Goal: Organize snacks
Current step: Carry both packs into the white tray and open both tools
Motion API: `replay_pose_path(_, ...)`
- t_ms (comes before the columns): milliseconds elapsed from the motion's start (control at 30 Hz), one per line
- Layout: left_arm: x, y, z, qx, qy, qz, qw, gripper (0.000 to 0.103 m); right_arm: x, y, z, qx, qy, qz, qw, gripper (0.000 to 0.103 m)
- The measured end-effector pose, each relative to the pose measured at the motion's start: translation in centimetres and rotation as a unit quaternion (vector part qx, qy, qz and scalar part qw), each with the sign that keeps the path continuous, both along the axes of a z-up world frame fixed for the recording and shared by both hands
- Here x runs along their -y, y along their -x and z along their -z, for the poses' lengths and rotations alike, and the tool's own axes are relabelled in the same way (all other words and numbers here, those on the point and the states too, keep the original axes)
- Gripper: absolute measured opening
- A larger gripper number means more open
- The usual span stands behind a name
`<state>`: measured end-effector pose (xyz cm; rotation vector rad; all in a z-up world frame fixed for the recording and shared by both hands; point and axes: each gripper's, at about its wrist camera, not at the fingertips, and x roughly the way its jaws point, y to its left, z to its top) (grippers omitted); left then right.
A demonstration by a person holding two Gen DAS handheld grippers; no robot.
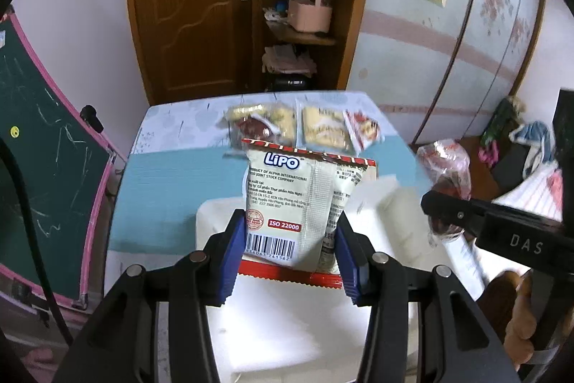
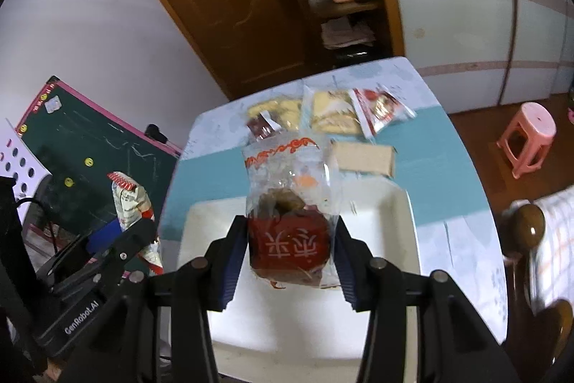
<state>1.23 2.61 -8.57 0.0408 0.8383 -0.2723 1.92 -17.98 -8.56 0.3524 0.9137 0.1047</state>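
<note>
Mid-task, by the look of it: white tray [image 2: 401,221], frame centre, looks empty; four snack packs [image 2: 324,112] lie in a row on the table [image 2: 448,146] at upper centre. Left gripper [image 1: 290,239] is clamped on the Lipo packet [image 1: 305,200], right gripper [image 2: 288,239] on the clear-wrapped brown pastry [image 2: 288,232], both held above the tray. Cardboard piece [image 2: 362,158] sits just beyond the tray; nothing blocks it.

White tray [image 2: 401,221] interior clear below; snack packets [image 2: 323,112], cardboard piece [image 2: 362,157] crowd table's far end.
</note>
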Motion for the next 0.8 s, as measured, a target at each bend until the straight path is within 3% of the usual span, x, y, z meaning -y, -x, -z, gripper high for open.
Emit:
replay_pose_path(67,0.2,0.7,0.7,0.002,-0.022,-0.009,0.9997,0.046,-0.3,0.9,0.6,0.002,0.011,0.007,1.000,0.047)
replay_pose_path(233,0.2,0.7,2.9,-0.035,-0.017,-0.026,0.9989,0.046,-1.3,1.6,2.7,-0.010,0.046,0.009,0.999,0.047)
replay_pose_path(600,0.7,1.3,5.7,-0.074,-0.049,-0.041,0.9952,0.049,-1.2,1.8,5.7,-0.068,0.027,0.002,0.997,0.049)
replay_pose_path(667,0.4,1.1,5.8,-0.076,-0.049,-0.049,0.9947,0.065,-1.3,1.8,5.8,-0.071,0.030,0.005,0.997,0.050)
replay_pose_path(800,-0.1,1.0,5.6,-0.074,-0.045,-0.058,0.9946,0.084,-1.2,1.8,6.0,-0.076,0.029,0.008,0.997,0.050)
